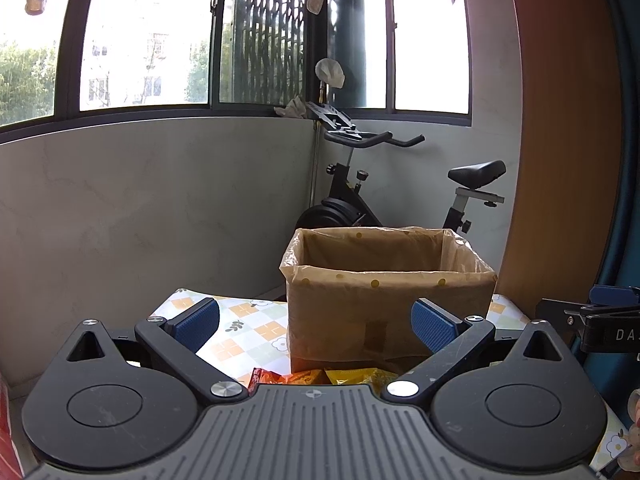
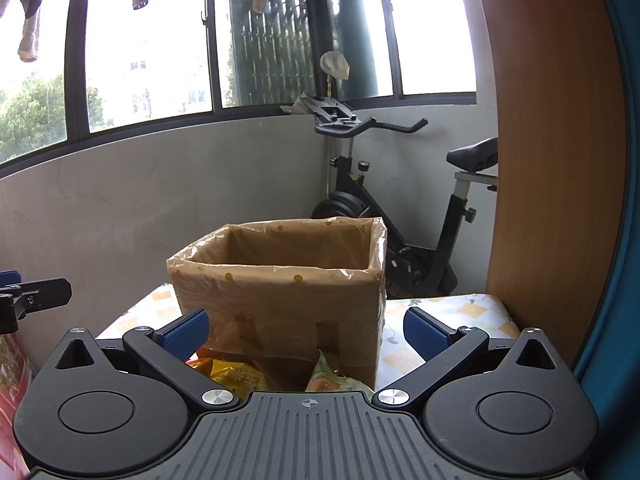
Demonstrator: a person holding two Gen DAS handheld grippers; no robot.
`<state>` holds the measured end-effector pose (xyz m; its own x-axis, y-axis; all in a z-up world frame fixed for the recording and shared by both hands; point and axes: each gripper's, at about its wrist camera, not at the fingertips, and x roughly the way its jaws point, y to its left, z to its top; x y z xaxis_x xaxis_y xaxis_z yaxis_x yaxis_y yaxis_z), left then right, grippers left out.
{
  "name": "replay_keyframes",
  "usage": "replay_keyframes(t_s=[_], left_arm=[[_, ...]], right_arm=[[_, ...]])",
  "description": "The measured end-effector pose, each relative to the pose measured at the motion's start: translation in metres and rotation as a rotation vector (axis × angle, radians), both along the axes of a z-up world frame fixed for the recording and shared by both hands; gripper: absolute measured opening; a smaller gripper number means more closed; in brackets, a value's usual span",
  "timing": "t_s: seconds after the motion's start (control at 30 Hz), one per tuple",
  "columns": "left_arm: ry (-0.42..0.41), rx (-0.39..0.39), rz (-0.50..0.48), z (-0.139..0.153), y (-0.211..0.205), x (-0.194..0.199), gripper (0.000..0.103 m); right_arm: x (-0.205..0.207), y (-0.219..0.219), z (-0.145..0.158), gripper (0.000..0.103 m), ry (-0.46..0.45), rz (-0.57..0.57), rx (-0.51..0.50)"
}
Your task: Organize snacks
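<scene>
A cardboard box point(image 1: 384, 308) lined with a dotted plastic bag stands on the patterned tablecloth point(image 1: 240, 332); it also shows in the right wrist view point(image 2: 280, 304). Snack packets lie in front of it: orange and yellow ones point(image 1: 320, 376) in the left wrist view, a yellow one point(image 2: 236, 374) and a green-orange one point(image 2: 328, 372) in the right wrist view, all partly hidden by the gripper bodies. My left gripper point(image 1: 316, 324) is open and empty above the packets. My right gripper point(image 2: 306, 330) is open and empty, level with the box front.
An exercise bike point(image 1: 360, 200) stands behind the table by the grey wall and windows. A wooden panel point(image 1: 560, 160) rises at the right. The right gripper's tip point(image 1: 600, 320) shows at the left view's right edge. A red packet point(image 2: 12, 380) lies at the far left.
</scene>
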<state>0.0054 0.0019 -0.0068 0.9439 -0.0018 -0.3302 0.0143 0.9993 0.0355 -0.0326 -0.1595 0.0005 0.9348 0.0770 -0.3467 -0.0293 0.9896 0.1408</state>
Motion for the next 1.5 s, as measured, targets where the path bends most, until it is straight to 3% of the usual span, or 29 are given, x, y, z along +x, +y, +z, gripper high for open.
replay_keyframes(t_s=[1.5], left_arm=[[0.017, -0.011, 0.009, -0.0044, 0.0005, 0.0026, 0.103]], right_arm=[[-0.0003, 0.0008, -0.0033, 0.103, 0.000, -0.003, -0.005]])
